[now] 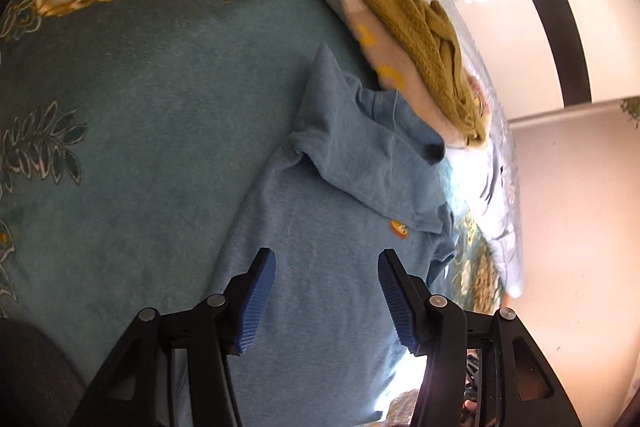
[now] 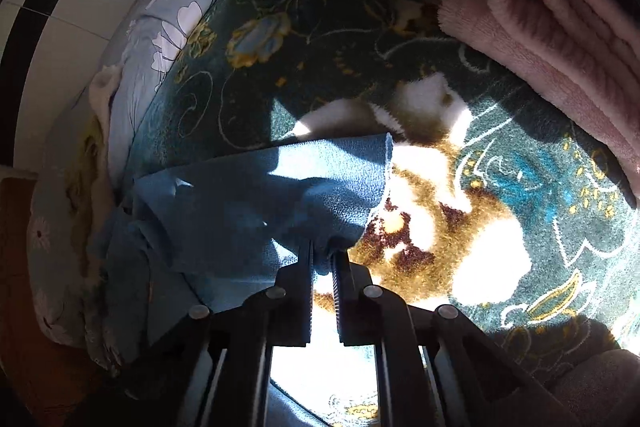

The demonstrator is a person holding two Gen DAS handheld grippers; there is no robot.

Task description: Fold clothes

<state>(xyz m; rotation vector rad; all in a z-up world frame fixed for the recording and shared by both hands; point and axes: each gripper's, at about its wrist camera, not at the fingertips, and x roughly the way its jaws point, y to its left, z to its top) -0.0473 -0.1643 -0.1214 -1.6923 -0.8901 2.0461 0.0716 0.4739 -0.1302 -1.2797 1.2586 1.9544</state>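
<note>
A light blue sweatshirt [image 1: 320, 227] with a small orange badge lies spread on the teal floral blanket [image 1: 140, 87]; one sleeve is folded across its upper part. My left gripper [image 1: 326, 267] is open just above the sweatshirt's body, its blue pads [image 1: 258, 303] on either side of bare cloth, holding nothing. My right gripper [image 2: 322, 259] is shut on a bunched edge of the blue sweatshirt [image 2: 280, 195] and holds it lifted above the blanket [image 2: 480, 227].
A mustard knit sweater [image 1: 424, 35] lies on a pale folded garment [image 1: 384, 67] beyond the sweatshirt. A folded pink fleece [image 2: 560, 27] sits at the right wrist view's upper right. A pale blue flowered quilt [image 2: 152, 59] runs along the wall side.
</note>
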